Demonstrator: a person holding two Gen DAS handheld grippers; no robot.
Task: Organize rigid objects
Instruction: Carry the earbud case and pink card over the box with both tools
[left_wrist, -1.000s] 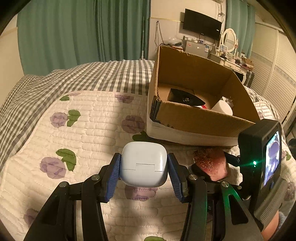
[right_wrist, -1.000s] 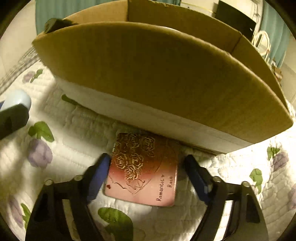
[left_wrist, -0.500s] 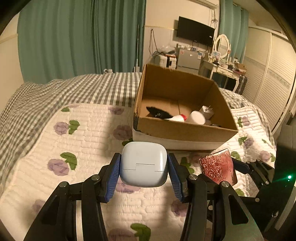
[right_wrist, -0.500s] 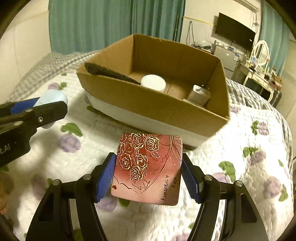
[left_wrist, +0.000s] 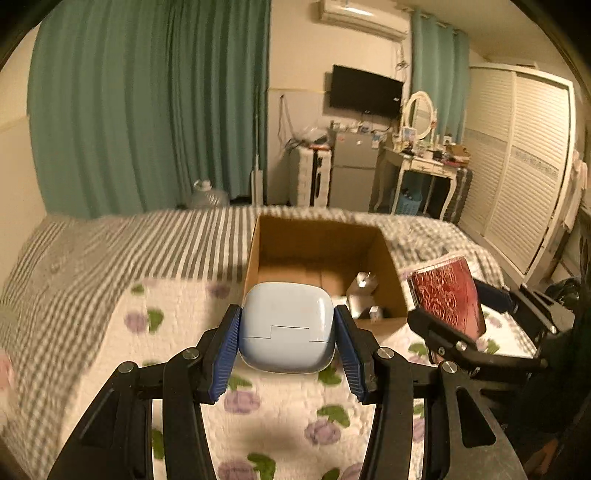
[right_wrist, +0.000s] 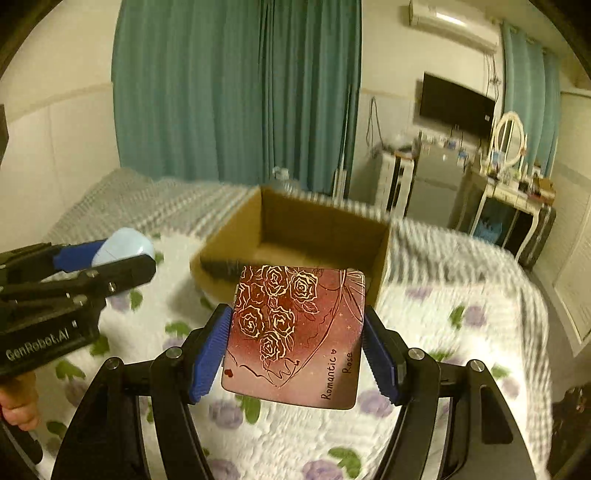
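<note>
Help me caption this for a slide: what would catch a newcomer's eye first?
Each gripper grips a prize above the floral quilt: the left gripper pinches a pale blue case, and the right gripper clamps a red tin with gold roses. Beyond them sits an open cardboard box already holding small items.

Pale-blue case (left_wrist: 287, 326), red rose tin (right_wrist: 295, 336), both held aloft.
</note>
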